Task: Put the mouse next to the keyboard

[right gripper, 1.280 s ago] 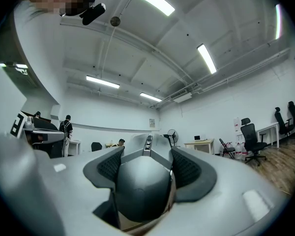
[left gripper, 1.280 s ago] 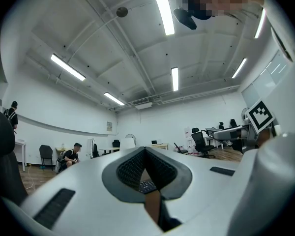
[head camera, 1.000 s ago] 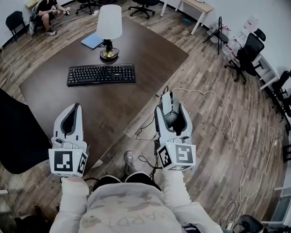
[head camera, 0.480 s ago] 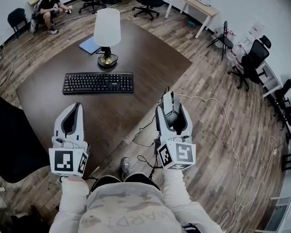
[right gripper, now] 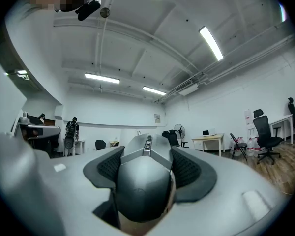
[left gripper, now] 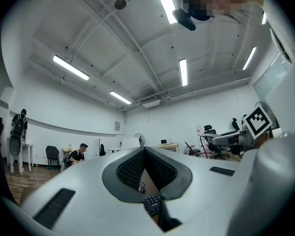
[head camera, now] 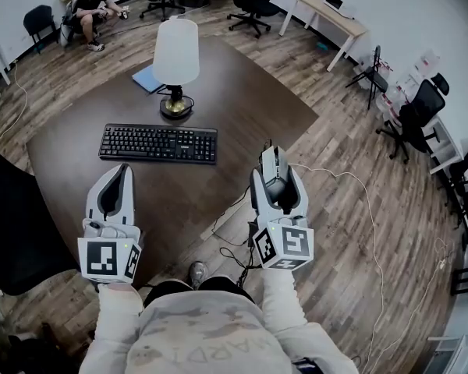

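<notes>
One mouse (head camera: 271, 160) sits clamped in right gripper (head camera: 274, 174) (left gripper's (head camera: 122, 171) jaws together).

Your left hand-held gripper (head camera: 123, 170) and right hand-held gripper (head camera: 273, 174) both have smooth, pale grey plastic shells with a soft sheen. Their inner pads (left gripper: 130, 170) are black and finely ribbed, like rubber. The mouse (right gripper: 141, 186) between the right one's pads is dark grey plastic, smooth and semi-matt. At 11 o'clock the keyboard (head camera: 157, 143) is matt black plastic. The desk (head camera: 242, 92) is dark brown with a dull, even finish. At 12 o'clock the lamp (head camera: 176, 53) has a matt white shade over a glossy brass-coloured base. The floor (head camera: 351, 232) is grained wood plank. Your sleeves (head camera: 117, 318) are pale cloth.
</notes>
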